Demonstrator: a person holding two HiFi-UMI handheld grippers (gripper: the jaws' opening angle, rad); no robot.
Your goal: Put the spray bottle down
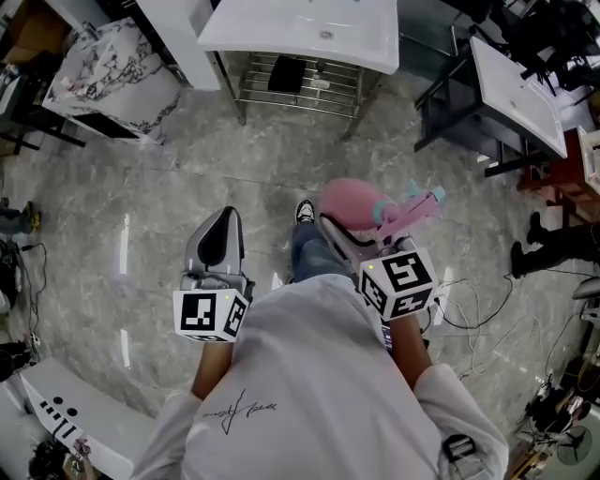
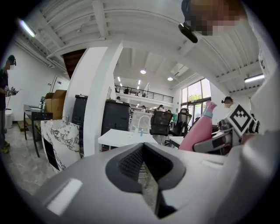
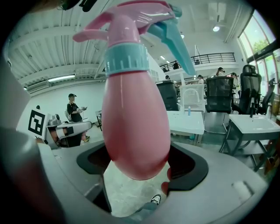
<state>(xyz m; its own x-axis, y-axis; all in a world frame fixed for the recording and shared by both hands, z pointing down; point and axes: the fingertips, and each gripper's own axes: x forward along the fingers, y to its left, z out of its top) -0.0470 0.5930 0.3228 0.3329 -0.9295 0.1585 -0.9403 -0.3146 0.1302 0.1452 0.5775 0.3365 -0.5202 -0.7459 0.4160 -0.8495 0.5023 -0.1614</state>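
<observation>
A pink spray bottle with a teal trigger is held in the air over the floor, in front of my body. My right gripper is shut on its rounded body. In the right gripper view the bottle fills the middle, nozzle up, and the right gripper clamps its lower bulge. My left gripper hangs to the left at about the same height, shut and holding nothing. Seen from the left gripper, the bottle shows at the right.
A white washbasin on a metal rack stands ahead. A marble-patterned cabinet is at the far left and a white table at the right. Cables lie on the grey floor. My shoe shows below the bottle.
</observation>
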